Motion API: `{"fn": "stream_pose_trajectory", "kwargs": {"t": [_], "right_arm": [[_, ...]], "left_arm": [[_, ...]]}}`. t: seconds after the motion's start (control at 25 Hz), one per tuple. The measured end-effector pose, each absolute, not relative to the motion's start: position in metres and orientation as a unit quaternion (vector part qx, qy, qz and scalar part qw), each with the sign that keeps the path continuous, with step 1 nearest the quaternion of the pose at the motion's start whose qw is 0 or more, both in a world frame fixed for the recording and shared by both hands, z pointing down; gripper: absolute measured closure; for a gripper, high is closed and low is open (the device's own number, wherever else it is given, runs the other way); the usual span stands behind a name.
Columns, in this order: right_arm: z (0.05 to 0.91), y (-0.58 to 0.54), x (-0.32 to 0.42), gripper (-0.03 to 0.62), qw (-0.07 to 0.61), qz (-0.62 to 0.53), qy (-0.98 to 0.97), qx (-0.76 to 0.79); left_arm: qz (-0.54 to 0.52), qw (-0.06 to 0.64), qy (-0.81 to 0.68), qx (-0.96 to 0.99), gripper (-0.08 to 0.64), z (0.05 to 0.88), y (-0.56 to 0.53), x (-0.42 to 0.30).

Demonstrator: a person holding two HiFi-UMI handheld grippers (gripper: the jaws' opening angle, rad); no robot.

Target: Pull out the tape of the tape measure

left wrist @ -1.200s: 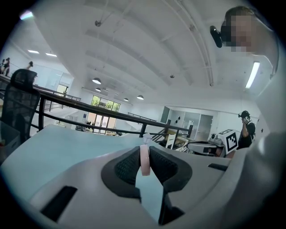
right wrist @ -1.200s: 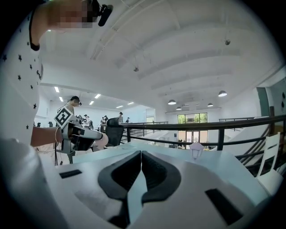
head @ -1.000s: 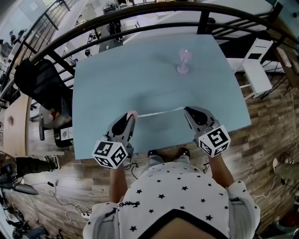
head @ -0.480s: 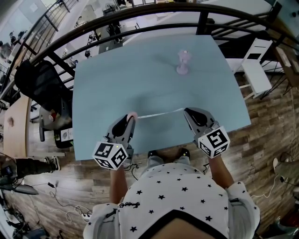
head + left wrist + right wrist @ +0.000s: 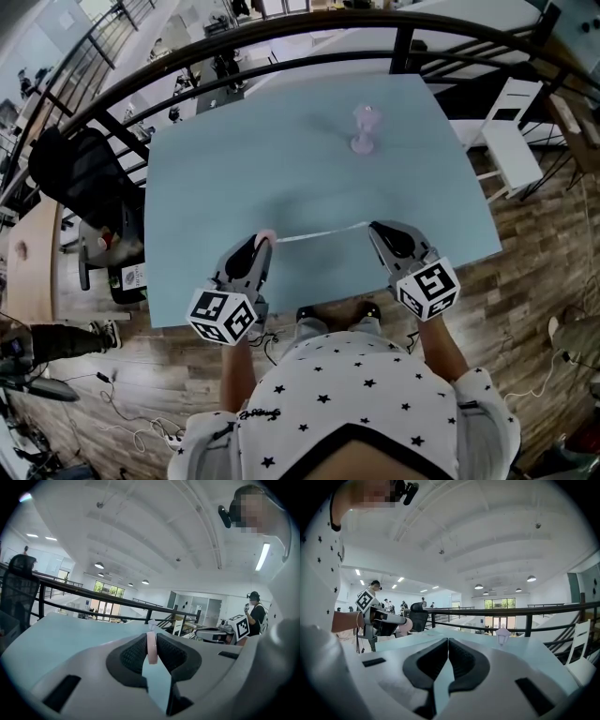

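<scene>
Near the front edge of the light blue table (image 5: 309,169), my left gripper (image 5: 262,242) is shut on a small pink tape measure (image 5: 266,233). In the left gripper view its pink case (image 5: 152,648) stands on edge, pinched between the dark pads. A thin white tape (image 5: 319,231) runs from it, taut, across to my right gripper (image 5: 372,225), whose jaws are shut on the tape's end. In the right gripper view the jaws of that gripper (image 5: 448,641) meet with no gap, and the tape's end is hidden. That view also shows the pink case (image 5: 405,624) in the other gripper.
A small pink lantern-shaped ornament (image 5: 364,127) stands at the far side of the table. A black railing (image 5: 281,42) curves behind the table. A black office chair (image 5: 75,169) is at the left, a white chair (image 5: 516,131) at the right.
</scene>
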State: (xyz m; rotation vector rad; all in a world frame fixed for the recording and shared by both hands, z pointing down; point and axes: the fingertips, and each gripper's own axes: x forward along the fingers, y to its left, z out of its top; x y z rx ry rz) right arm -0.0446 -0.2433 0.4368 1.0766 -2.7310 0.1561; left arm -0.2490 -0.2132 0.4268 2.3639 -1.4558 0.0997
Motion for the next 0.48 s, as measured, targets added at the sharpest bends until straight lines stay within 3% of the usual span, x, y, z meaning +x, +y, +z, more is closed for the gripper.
{"fn": "stream_pose_trajectory", "kwargs": {"t": [0.48], "right_arm": [[0.4388,-0.2400,-0.0405,0.588,0.104,0.057,-0.922,0.367]], "left_arm": [[0.037,0.184,-0.512,0.838,0.472,0.4280,-0.2122,-0.2454]]}}
